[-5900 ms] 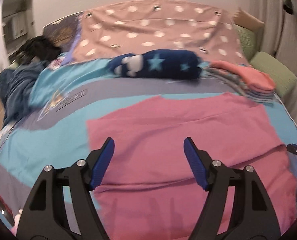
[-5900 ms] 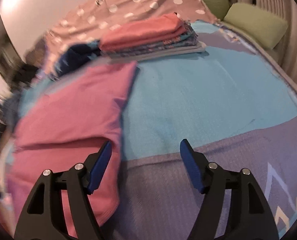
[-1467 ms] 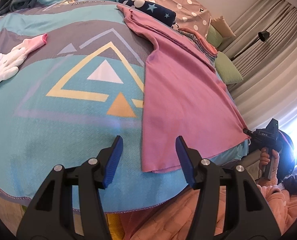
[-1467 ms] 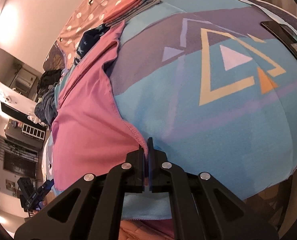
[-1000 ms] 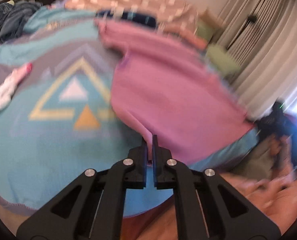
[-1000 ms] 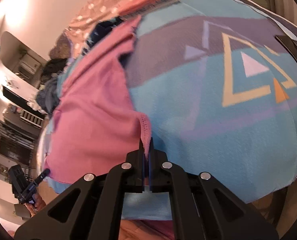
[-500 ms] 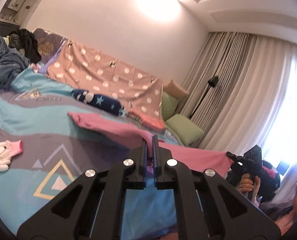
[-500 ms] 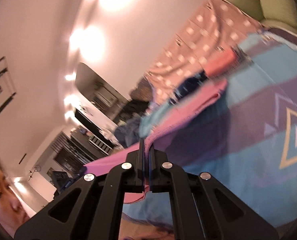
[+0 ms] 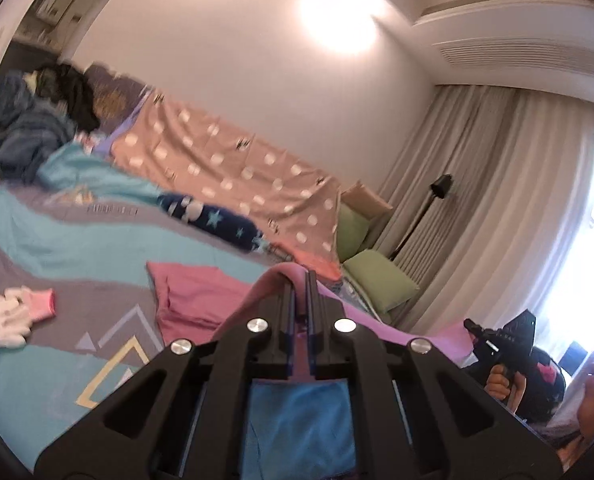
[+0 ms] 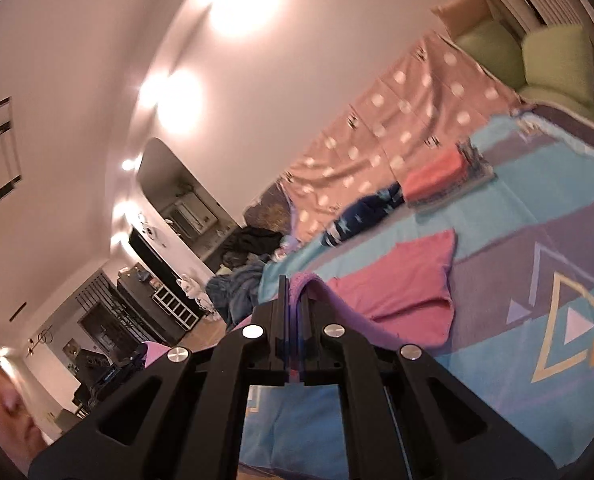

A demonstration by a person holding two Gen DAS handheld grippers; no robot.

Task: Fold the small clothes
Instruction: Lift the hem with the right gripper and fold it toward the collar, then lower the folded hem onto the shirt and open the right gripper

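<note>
Left hand-held gripper (image 9: 300,280): lower centre of the left wrist view, fingers pressed together on a fold of the pink shirt (image 9: 201,296), whose cloth arches over the fingertips.

Right hand-held gripper (image 10: 293,284): lower centre of the right wrist view, fingers likewise pinched on a pink edge of the same garment — the fabric drapes over the tips and runs off to the right.

Pink shirt: its near edge is lifted off the bed by both grippers; the far part lies on the bedspread (image 9: 57,240), a sleeve showing at centre left of the left wrist view and right of centre in the right wrist view (image 10: 401,284).

Bedspread: blue and purple bands with a yellow triangle outline, seen at lower left in the left wrist view and lower right in the right wrist view (image 10: 537,240).

Folded stack (image 10: 437,178): coral piece on top, on the bed at upper right of the right wrist view, beyond the shirt.

Navy star garment (image 9: 217,220): rolled, centre left of the left wrist view, just before the polka-dot cover (image 9: 225,164).

White and pink sock (image 9: 13,316): far left edge of the left wrist view, well apart from the shirt.

Green cushions (image 9: 381,284): right of centre in the left wrist view, near the curtains (image 9: 497,200).

Other gripper in view: the right one — black, held in a hand — sits at the lower right of the left wrist view (image 9: 501,344).
</note>
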